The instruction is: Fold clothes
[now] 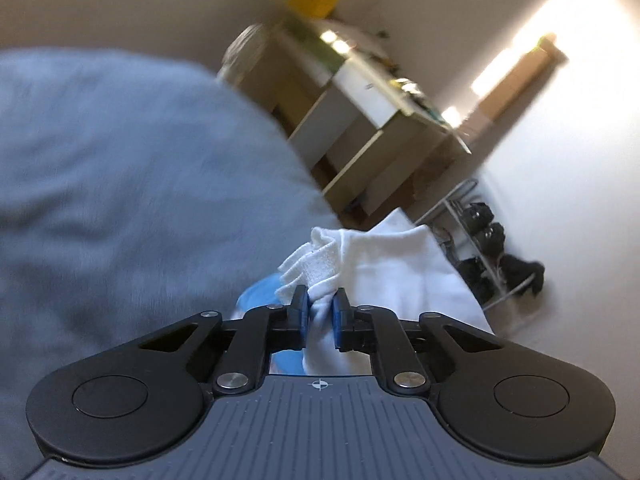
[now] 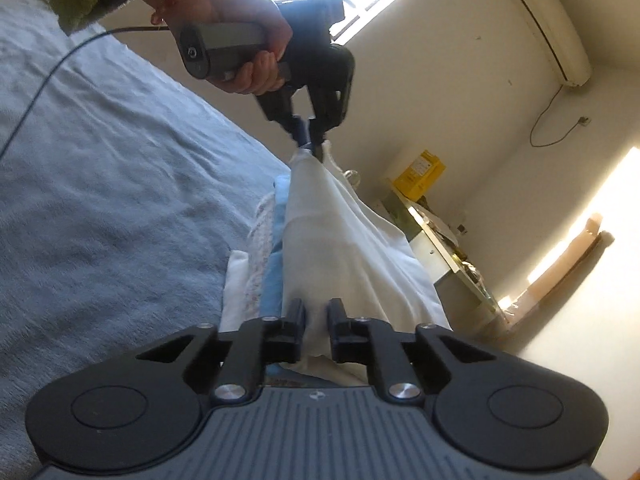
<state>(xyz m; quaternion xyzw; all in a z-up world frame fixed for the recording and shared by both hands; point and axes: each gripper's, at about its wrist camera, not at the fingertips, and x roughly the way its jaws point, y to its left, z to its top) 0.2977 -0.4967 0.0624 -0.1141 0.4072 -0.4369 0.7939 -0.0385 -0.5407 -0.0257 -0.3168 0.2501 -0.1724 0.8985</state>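
I had a white garment [image 2: 344, 240] stretched between my two grippers above the grey-blue bed cover [image 2: 100, 184]. My left gripper [image 1: 320, 304] was pinching a bunched corner of it between its blue pads [image 1: 304, 308]; the cloth puckered into small ridges just beyond the fingertips. My right gripper [image 2: 316, 312] had its fingers closed on the near end of the same cloth, though with a visible gap between them filled by a thick fold. In the right wrist view I could see my left hand [image 2: 240, 40] and its tool at the far end, with the garment running taut from there to me.

Beneath the raised cloth, on the bed, lay other pieces: something light blue [image 2: 276, 276] and a pale, finely patterned fabric [image 2: 256, 240]. I could not tell whether they were folded.

The garment seemed thin, light and very limp. It sagged and creased between the two holds, and light showed through it. I judged that it would not keep any shape on its own, so corners and hems were the places to grip, with enough layers gathered to stop it sliding from the pads. Kept under mild tension it should lie flat; slack, it would collapse. Whether this was a spreading-out or a closing fold, the scene did not settle.
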